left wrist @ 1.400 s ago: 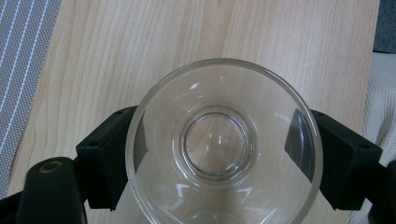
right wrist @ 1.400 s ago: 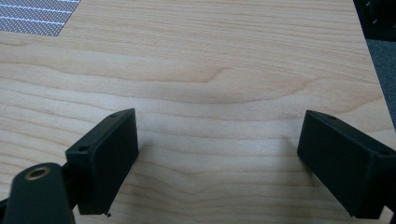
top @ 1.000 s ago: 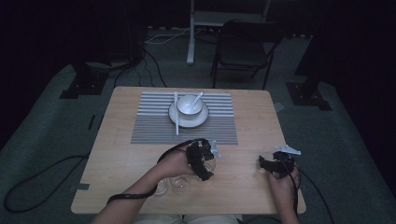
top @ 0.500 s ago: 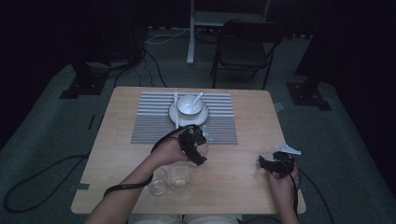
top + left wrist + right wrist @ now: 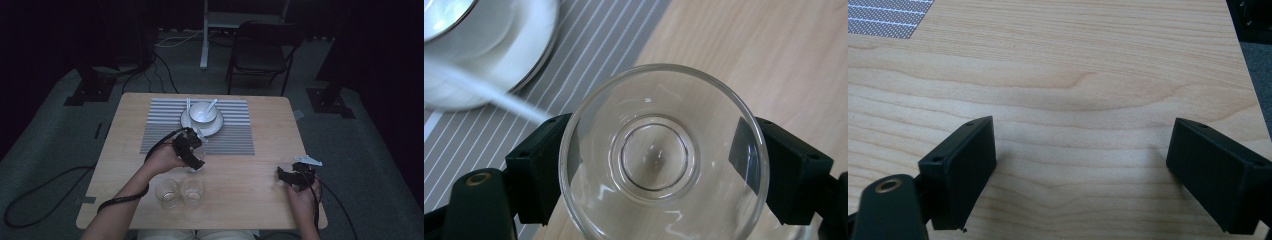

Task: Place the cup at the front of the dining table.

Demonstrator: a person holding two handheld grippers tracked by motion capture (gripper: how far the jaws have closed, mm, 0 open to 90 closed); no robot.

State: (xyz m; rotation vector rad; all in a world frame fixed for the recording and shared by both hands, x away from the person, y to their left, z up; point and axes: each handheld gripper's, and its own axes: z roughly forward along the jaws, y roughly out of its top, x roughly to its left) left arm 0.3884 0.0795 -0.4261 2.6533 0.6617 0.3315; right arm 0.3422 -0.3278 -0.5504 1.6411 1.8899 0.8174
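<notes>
Clear glass (image 5: 664, 160) is clamped by the left gripper (image 5: 659, 165), its lower rim cut off; the right gripper (image 5: 1080, 172) is spread empty.

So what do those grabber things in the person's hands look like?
Both are black. The left gripper has two chunky, blocky black jaws with small screw holes, and a brass-coloured ring on its body. The right gripper has the same jaws and ring, plus a grey three-cornered plate on top. A black cable trails from each. The forearms are bare, with no sleeves showing.
</notes>
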